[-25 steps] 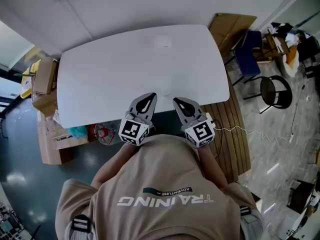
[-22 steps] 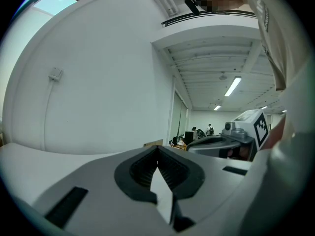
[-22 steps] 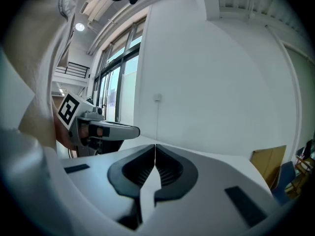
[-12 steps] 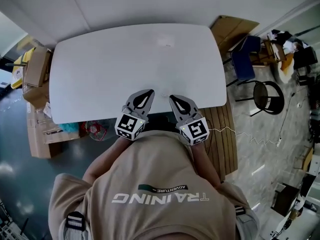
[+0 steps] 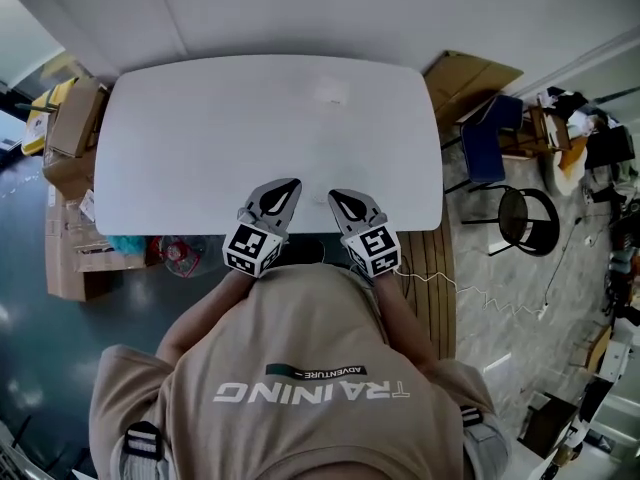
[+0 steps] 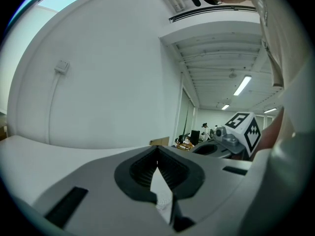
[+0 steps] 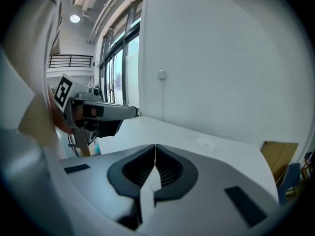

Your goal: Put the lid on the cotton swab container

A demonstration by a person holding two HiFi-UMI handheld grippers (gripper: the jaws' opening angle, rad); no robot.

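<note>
No cotton swab container or lid can be made out in any view. On the white table (image 5: 200, 138) I see only a faint pale rectangular patch (image 5: 333, 90) near the far edge, also dimly visible as the patch (image 7: 208, 144) in the right gripper view; I cannot tell what it is. My left gripper (image 5: 291, 182) and right gripper (image 5: 333, 195) sit side by side over the table's near edge, close to the person's body. Both are shut with nothing between the jaws. In the gripper views the left gripper (image 6: 157, 149) and the right gripper (image 7: 155, 147) have their tips touching.
Cardboard boxes (image 5: 70, 128) are stacked on the floor left of the table. A flat cardboard sheet (image 5: 470, 78), a blue chair (image 5: 490, 138) and a black round stool (image 5: 525, 213) stand to the right. A wooden slatted panel (image 5: 425, 268) lies by the table's right front corner.
The head view has shifted, so the table sits a little differently in frame. Both grippers have stayed shut and side by side at the near edge, slightly closer together.
</note>
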